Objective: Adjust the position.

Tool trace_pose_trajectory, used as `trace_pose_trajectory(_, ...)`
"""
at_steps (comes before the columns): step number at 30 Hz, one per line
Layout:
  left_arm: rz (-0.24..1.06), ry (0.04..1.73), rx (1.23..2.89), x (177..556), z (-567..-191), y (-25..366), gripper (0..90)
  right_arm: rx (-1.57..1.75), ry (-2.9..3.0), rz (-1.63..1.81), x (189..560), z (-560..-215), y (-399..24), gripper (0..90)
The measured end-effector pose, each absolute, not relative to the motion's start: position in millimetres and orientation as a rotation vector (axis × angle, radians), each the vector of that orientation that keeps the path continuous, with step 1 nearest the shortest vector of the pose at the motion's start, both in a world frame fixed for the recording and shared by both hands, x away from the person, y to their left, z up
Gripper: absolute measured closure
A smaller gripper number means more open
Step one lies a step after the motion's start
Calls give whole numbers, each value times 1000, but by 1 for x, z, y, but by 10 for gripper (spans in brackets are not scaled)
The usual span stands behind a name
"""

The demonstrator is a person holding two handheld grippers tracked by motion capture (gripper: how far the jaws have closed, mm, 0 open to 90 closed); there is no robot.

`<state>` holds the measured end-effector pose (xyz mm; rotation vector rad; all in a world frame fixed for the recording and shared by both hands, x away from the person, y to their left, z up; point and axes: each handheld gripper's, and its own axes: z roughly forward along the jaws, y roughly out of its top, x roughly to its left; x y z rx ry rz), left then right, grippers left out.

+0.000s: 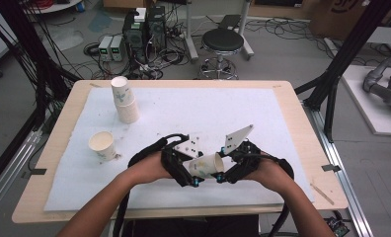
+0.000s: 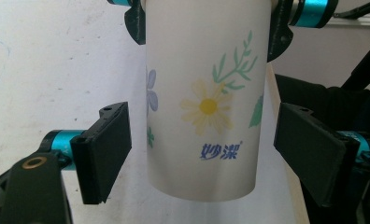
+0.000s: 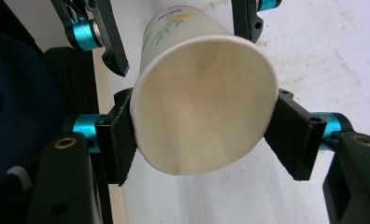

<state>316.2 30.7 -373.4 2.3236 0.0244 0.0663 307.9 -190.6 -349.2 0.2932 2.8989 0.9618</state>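
Through right tongs' point(image 3: 202, 135) camera — paper cup's point(image 3: 202, 107) hollow; opposite, its daisy.

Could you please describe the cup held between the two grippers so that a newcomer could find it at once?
On the white mat, look near the front edge, where the person's two hands meet. The held cup lies on its side off the mat, clamped at its rim by the right gripper. The stack and the lone cup stand at the left.

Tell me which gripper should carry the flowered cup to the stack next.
Right. The right gripper already pinches the flowered cup near its rim; the left gripper's fingers stand clear of its sides.
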Motion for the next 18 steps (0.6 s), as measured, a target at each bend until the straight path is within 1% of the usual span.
trace_pose_trajectory(9,75,14,2367,316,-376,24,230,260,2917,886,309,-349,-182,319)
trace_pose_trajectory(15,67,-2,2387,316,-376,18,280,252,2928,864,308,-352,-179,319)
trace_pose_trajectory(18,57,-18,2394,316,-378,16,324,247,2931,856,307,-352,-177,318)
